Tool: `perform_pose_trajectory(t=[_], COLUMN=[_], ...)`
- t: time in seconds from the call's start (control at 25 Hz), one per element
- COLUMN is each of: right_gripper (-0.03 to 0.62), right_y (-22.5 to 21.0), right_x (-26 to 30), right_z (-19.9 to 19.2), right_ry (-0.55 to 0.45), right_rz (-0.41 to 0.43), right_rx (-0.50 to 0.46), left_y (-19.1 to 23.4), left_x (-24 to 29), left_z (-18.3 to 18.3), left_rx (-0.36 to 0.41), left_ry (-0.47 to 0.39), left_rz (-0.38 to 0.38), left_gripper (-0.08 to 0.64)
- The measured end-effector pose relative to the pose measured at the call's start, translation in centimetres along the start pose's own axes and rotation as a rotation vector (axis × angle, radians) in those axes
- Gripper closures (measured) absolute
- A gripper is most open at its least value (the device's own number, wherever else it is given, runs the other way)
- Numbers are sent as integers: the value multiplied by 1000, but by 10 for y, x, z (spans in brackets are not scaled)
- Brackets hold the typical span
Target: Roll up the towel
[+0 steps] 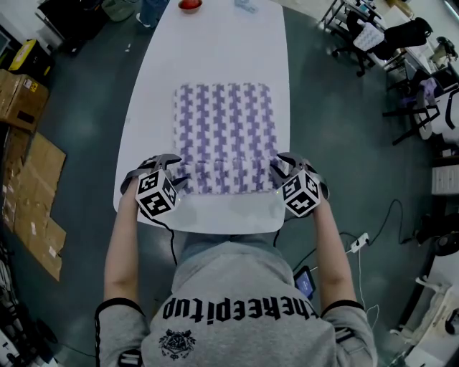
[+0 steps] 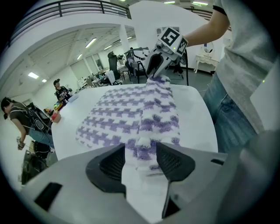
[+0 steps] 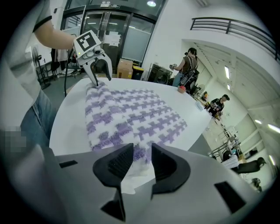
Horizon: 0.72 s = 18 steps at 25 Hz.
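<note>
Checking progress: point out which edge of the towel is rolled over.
The near edge of the towel, between the left gripper and right gripper: it is turned over into a thick band, while the other three edges lie flat on the table.

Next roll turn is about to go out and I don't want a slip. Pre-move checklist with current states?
1. Near edge of the towel already turned over into a first fold: ok.
2. Left gripper at the fold's left end, gripping: not ok. The jaws stand wide and the towel lies loose between them.
3. Right gripper at the fold's right end, gripping: cannot tell. The jaws are narrower and the towel fills the gap.
4. Fold even across the width: ok, roughly.
5. Roll path on the table: ok. The red object sits well beyond the towel.
</note>
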State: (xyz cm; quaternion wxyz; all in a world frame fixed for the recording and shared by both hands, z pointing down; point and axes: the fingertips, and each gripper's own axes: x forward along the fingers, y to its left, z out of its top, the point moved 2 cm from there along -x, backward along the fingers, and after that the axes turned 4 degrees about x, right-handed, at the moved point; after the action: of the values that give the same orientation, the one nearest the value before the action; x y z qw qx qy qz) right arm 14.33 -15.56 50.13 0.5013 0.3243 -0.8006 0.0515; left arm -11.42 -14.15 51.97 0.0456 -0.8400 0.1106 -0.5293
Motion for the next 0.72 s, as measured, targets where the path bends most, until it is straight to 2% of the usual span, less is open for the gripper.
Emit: perform_pose_trajectory(t=[0.16, 0.32, 0.56, 0.72], right_gripper=[471, 457, 441, 426], right_y=[7, 36, 65, 102], right_x=[-19, -36, -36, -27], right_z=[6, -6, -41, -54], right_ry=[-36, -48, -22, 7], right_rz=[5, 23, 69, 78], right_rx=[-26, -66, -124, -220], left_y=[-4, -40, -82, -106], left_x=[-20, -29, -5, 5], left_z=[9, 16, 26, 11], left_rx=[17, 55, 76, 98], left_ry=[-26, -31, -1, 38], left_rz=[31, 39, 31, 68], left_gripper=[341, 336, 326, 318])
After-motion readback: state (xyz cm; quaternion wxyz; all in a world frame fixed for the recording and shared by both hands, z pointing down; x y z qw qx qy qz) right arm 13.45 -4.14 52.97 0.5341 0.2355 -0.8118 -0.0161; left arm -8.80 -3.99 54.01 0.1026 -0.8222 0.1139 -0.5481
